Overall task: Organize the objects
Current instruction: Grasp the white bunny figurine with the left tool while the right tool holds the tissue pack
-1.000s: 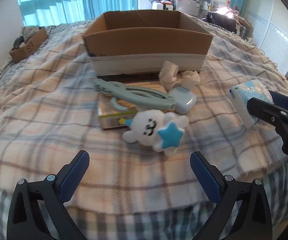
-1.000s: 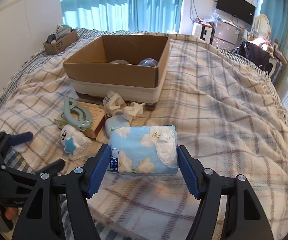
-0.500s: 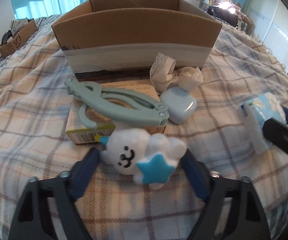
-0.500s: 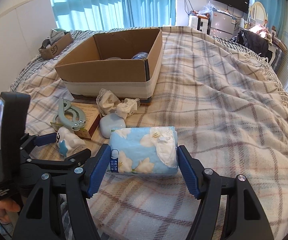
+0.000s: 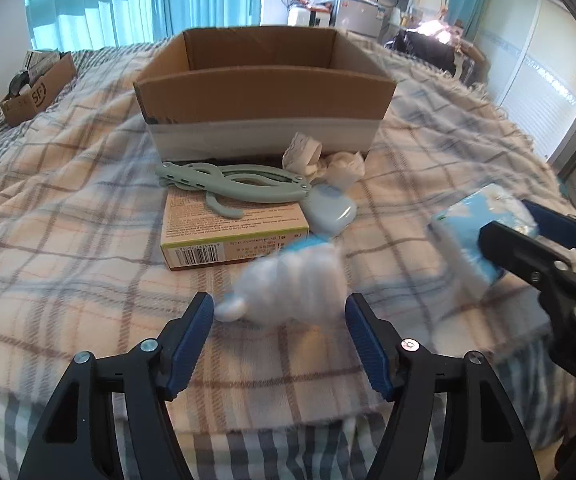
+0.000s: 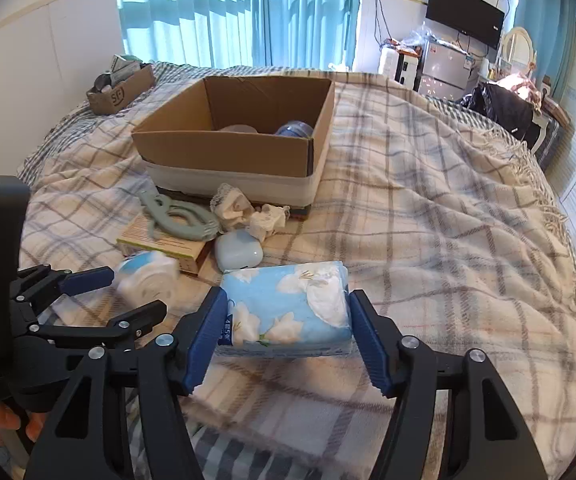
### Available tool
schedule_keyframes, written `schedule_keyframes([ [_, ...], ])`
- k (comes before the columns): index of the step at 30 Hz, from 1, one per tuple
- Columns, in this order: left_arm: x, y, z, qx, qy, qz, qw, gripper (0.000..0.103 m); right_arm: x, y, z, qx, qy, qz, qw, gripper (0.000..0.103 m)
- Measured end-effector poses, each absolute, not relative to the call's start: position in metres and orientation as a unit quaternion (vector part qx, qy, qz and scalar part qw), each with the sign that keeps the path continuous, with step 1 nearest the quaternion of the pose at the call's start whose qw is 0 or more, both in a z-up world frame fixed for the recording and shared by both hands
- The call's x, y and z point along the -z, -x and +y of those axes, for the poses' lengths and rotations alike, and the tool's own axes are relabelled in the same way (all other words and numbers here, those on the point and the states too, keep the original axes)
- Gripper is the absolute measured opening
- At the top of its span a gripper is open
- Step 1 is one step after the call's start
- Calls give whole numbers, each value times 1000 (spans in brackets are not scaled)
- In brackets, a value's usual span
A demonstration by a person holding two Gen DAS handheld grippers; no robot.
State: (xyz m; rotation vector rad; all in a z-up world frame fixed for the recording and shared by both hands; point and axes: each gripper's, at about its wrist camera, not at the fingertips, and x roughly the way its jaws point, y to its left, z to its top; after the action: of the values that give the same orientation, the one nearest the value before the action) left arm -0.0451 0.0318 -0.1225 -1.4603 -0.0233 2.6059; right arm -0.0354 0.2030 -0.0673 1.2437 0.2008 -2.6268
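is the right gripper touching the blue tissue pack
Touching. The right wrist view shows the right gripper with both blue pads pressed against the ends of the tissue pack.

1. Wide open blanket (image 6: 439,208) on the right of the cardboard box (image 6: 224,148), nothing in the way.
2. Crowded just near the box: green clip (image 5: 232,186) on a flat carton (image 5: 232,236), crumpled cloth (image 5: 327,162), small blue case (image 5: 329,212).
3. Open top on the box, tall walls all round.
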Motion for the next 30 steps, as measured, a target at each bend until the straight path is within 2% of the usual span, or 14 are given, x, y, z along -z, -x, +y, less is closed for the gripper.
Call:
schedule_keyframes([
  [2, 117, 41, 30, -872, 483, -14, 84, 37, 63, 31, 199, 897, -420, 73, 115, 58],
  [3, 115, 41, 28, -870, 485, -21, 91, 30, 61, 29, 198, 898, -418, 75, 116, 55],
  [4, 114, 40, 25, -869, 486, -26, 92, 30, 59, 28, 196, 898, -417, 77, 116, 53],
  [5, 114, 39, 24, -868, 488, -24, 88, 30, 58, 26, 195, 898, -416, 80, 117, 40],
  [6, 115, 39, 24, -867, 490, -22, 89, 30, 58, 25, 193, 897, -417, 84, 119, 35],
  [8, 117, 38, 23, -864, 493, -26, 95, 30, 57, 24, 193, 897, -417, 86, 118, 35],
  [9, 119, 38, 24, -863, 495, -26, 95, 33, 57, 23, 193, 897, -416, 86, 118, 35],
  [12, 126, 38, 26, -861, 502, -11, 75, 69, 59, 24, 194, 896, -419, 86, 118, 33],
  [15, 134, 40, 26, -859, 507, -8, 69, 73, 63, 26, 197, 895, -422, 84, 118, 33],
  [16, 137, 42, 26, -857, 511, -7, 64, 79, 65, 28, 197, 894, -424, 85, 119, 33],
  [17, 140, 45, 26, -854, 516, -7, 60, 82, 68, 30, 198, 892, -427, 88, 120, 39],
  [18, 142, 47, 26, -854, 517, -8, 58, 83, 70, 32, 200, 893, -427, 88, 115, 56],
  [20, 144, 52, 27, -854, 517, -10, 59, 83, 72, 36, 205, 895, -425, 76, 112, 70],
  [30, 170, 93, 45, -848, 526, 14, 58, 81, 92, 57, 218, 879, -459, 43, 123, 70],
])
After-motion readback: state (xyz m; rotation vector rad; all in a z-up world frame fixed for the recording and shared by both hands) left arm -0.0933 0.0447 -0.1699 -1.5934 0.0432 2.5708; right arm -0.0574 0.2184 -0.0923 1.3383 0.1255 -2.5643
